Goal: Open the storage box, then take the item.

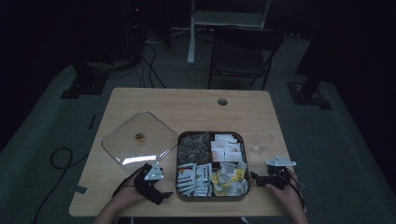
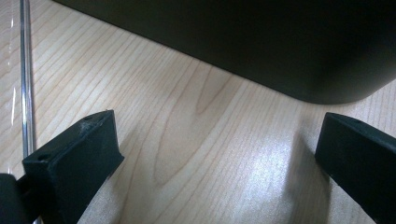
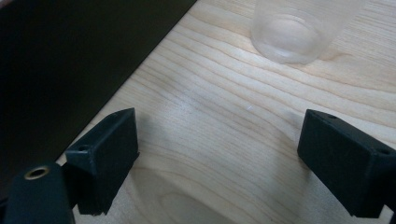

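Tray: dark, mid-table, full of tea packets; printing too small to read.
Left gripper: just left of tray, jaws spread, empty.
Right gripper: just right of tray, jaws spread, empty.
Clear cup: right of tray.
Clear lid: left of tray.

Dim lab or recording studio, not home. Dark drapes or walls along top and both side edges of high view. Black stand bases at upper left and upper right, on grey carpet. Loose cables trail across floor at upper left. Folding chair and white frame leg at top centre. Lone light wooden table at centre, cable hole in top.
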